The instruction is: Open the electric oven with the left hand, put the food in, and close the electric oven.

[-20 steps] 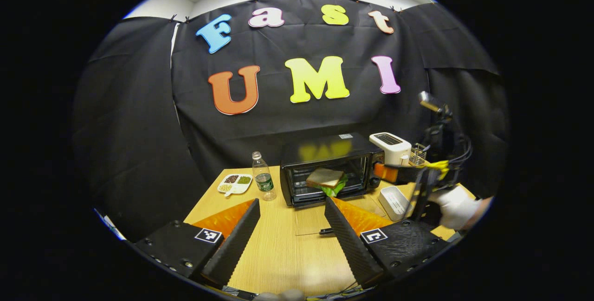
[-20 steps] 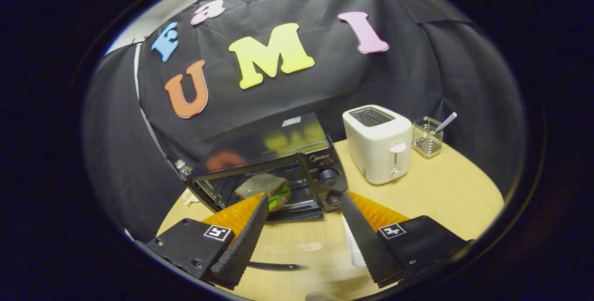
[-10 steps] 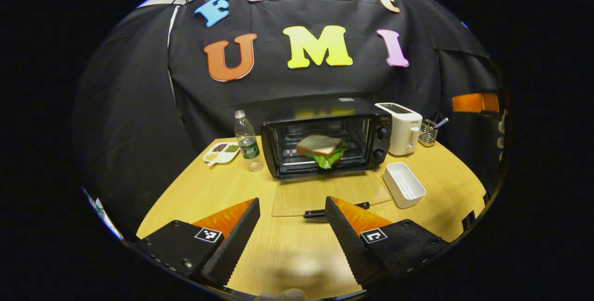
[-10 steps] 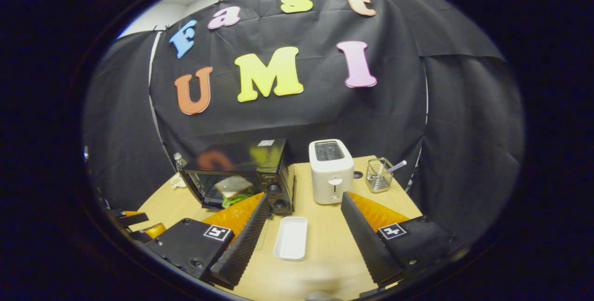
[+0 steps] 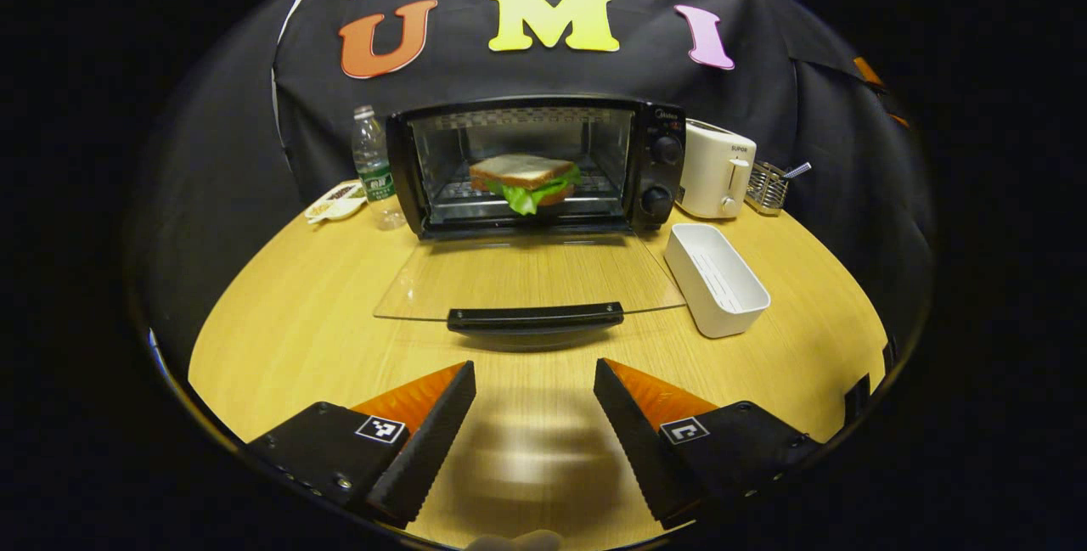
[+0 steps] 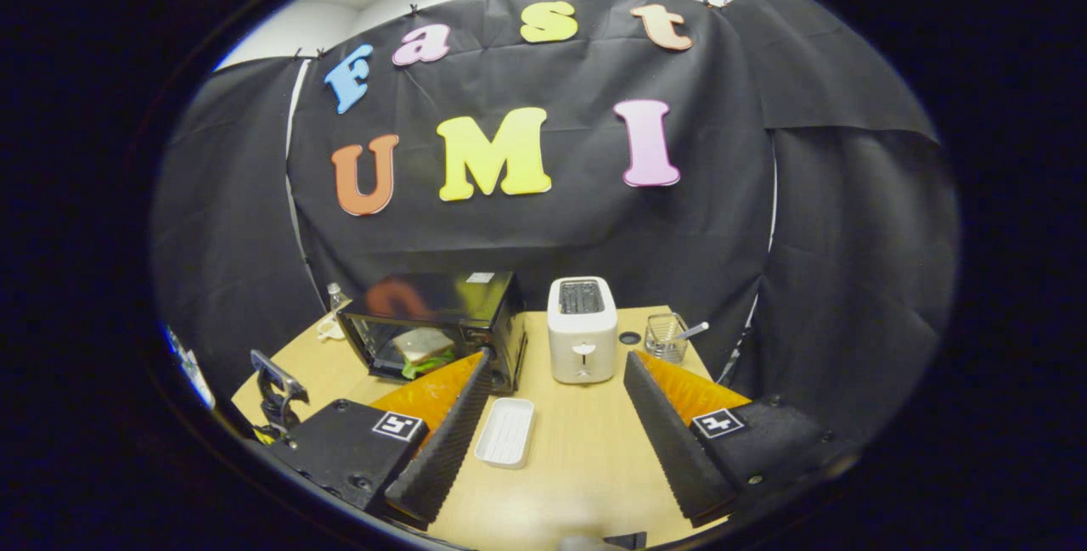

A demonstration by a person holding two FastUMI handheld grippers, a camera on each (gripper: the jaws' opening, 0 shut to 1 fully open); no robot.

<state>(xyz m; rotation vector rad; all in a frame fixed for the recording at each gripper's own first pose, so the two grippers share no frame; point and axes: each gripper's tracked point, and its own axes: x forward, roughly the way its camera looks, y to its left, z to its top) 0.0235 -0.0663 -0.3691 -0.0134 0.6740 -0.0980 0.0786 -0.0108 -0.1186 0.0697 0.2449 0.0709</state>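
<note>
A: Left hand-held gripper point(image 5: 533, 381) spread wide, nothing between the 2 fingers, hovering low over the wooden desk point(image 5: 280, 313).

B: And straight ahead of it?

A: Electric oven point(image 5: 531, 165), glass door point(image 5: 526, 279) dropped flat toward the gripper, black door handle point(image 5: 535, 317) just beyond the fingertips, not touched. Sandwich point(image 5: 522, 179) on the rack inside, green leaf hanging off the front edge.

B: Beside the oven?

A: Ahead and to the right of the left hand-held gripper: white tray point(image 5: 716, 279) close to the door's corner, white toaster point(image 5: 716, 169) farther back, wire basket point(image 5: 768, 186) past that. Ahead and to the left: water bottle point(image 5: 371, 162) and a small divided dish point(image 5: 335, 203).

B: Other side?

A: Right hand-held gripper point(image 6: 550, 394) also parted wide and empty, raised well back from the oven. White tray between its fingers in view but farther off, lying on the desk. Toaster directly ahead, oven ahead-left with the sandwich visible inside. Hard to tell the door's position from here. Part of the left hand-held gripper's mount low at the left edge of the right gripper view.
</note>
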